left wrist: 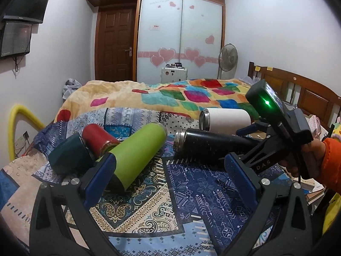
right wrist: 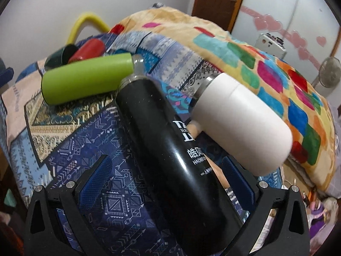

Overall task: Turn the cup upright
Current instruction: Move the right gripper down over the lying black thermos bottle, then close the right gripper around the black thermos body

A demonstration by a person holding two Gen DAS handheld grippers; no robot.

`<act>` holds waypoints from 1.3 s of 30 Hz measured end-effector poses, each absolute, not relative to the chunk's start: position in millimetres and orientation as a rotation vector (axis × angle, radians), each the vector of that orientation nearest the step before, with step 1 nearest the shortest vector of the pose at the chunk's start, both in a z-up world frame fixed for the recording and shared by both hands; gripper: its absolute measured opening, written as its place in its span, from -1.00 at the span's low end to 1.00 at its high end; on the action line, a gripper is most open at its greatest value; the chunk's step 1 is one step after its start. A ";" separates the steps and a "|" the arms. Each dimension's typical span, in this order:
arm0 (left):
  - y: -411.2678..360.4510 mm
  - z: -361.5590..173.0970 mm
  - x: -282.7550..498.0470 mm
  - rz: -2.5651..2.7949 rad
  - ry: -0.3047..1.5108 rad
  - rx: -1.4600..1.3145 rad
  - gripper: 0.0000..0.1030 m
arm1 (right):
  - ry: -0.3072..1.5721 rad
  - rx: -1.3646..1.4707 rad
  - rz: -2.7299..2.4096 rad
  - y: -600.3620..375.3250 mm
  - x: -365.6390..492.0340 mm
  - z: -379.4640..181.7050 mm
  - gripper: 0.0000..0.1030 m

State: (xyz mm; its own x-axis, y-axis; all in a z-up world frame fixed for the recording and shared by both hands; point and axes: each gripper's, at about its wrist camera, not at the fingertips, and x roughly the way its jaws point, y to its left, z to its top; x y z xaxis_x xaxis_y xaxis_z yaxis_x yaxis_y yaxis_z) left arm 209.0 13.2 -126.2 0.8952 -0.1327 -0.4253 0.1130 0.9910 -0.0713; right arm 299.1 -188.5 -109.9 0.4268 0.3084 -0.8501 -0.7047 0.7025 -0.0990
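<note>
On soft patterned bedding (right wrist: 89, 170) our spread right gripper (right wrist: 168, 179) straddles the slippery, stiff black cup (right wrist: 170, 140) mid-body; left gripper (left wrist: 170, 177) gapes empty.

Left gripper (left wrist: 170, 179) spread wide, low over the near side, blue pads (left wrist: 240, 181) facing each other across a broad gap, nothing between them. Right gripper (right wrist: 168, 183) also spread wide, reaching in from the right, angled leftward and slightly down. Right hand (left wrist: 307, 157) wrapped round its handle at the far right, orange sleeve at the wrist.
</note>
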 end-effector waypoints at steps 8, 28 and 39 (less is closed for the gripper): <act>11.7 -134.8 213.5 -0.128 0.458 -0.043 1.00 | 0.982 -0.494 0.678 -183.1 313.8 -118.6 0.73; 23.1 -131.8 207.7 -0.100 0.460 -0.082 1.00 | 0.982 -0.496 0.664 -180.8 295.9 -118.7 0.30; 21.7 -111.0 186.7 -0.092 0.423 -0.070 1.00 | 0.897 -0.417 0.649 -194.2 266.6 -77.9 0.22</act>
